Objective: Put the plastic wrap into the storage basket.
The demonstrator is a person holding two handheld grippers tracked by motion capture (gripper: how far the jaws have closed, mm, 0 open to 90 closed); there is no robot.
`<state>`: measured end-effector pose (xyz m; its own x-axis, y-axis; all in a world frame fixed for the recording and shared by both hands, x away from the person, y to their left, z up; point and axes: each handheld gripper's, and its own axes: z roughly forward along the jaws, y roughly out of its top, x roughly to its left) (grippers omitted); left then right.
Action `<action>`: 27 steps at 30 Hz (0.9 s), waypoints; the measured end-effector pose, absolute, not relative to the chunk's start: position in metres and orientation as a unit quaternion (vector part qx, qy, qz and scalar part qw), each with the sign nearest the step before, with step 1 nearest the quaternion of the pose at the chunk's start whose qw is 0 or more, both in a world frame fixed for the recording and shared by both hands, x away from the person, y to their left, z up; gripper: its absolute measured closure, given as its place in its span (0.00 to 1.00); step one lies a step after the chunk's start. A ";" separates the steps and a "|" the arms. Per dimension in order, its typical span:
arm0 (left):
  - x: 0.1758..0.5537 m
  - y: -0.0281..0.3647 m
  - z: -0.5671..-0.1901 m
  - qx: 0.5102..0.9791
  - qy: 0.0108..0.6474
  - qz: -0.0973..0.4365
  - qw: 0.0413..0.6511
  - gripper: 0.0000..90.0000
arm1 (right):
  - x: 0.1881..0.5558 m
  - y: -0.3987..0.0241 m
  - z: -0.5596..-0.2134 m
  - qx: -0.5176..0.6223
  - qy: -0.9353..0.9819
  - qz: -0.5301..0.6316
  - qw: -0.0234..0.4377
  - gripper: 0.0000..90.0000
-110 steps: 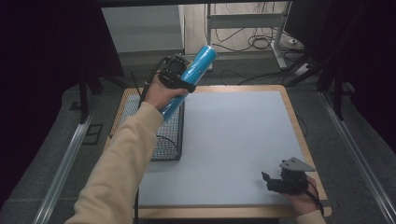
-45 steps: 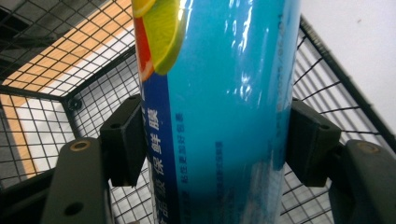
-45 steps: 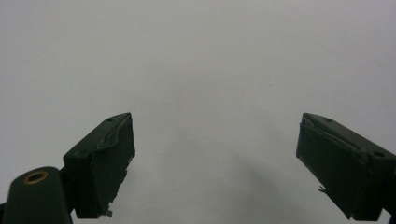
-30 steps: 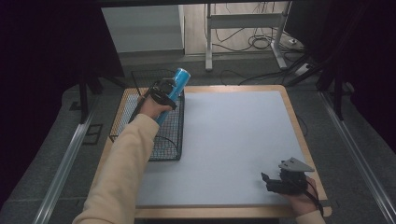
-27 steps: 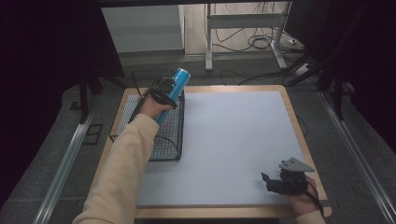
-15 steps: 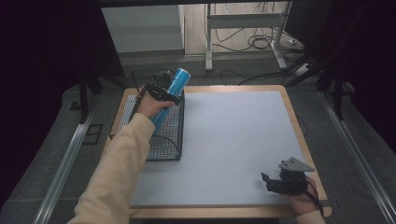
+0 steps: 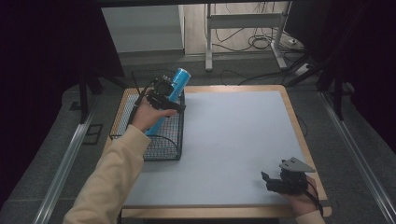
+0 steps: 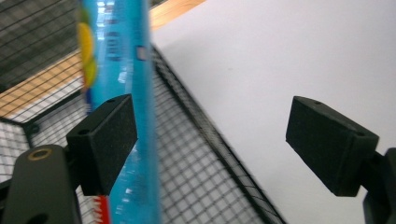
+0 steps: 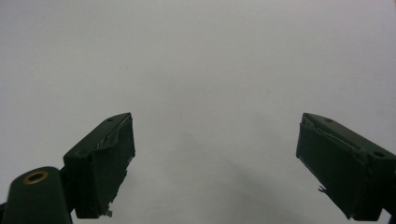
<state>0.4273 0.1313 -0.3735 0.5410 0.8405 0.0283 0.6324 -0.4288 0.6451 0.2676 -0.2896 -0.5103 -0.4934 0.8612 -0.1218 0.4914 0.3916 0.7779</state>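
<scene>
A: Blue tube (image 7: 171, 96) leans tilted in the black wire basket (image 7: 159, 148) at the table's (image 7: 233, 135) left edge, top poking past the rim.

B: Yeah, and the left gripper (image 8: 210, 140) has its jaws spread wide, one pad just beside the tube, gripping nothing.

A: Right gripper (image 7: 273, 181) sits at the near right corner, also wide open, empty.

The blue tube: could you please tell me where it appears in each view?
High view: the blue tube leans in the wire basket, upper left.
Left gripper view: it stands at left, beside the left jaw, over the basket mesh.
Right gripper view: not in it.
Shared landmark: the white mat.
</scene>
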 end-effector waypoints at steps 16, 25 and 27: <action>0.342 0.075 -0.392 0.855 0.350 0.133 0.358 0.23 | 0.267 -0.288 -0.510 0.426 0.790 0.350 0.268 0.13; 0.308 0.058 -0.432 0.869 0.317 0.100 0.366 0.22 | 0.266 -0.288 -0.510 0.424 0.791 0.350 0.269 0.13; 0.303 0.056 -0.441 0.872 0.320 0.103 0.355 0.22 | 0.267 -0.288 -0.510 0.425 0.791 0.350 0.268 0.13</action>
<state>0.3028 0.0564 -0.4409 0.7738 0.6316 -0.0478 0.4857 -0.5433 0.6847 0.2665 -0.2882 -0.5098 -0.4947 0.8597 -0.1273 0.4844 0.3944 0.7809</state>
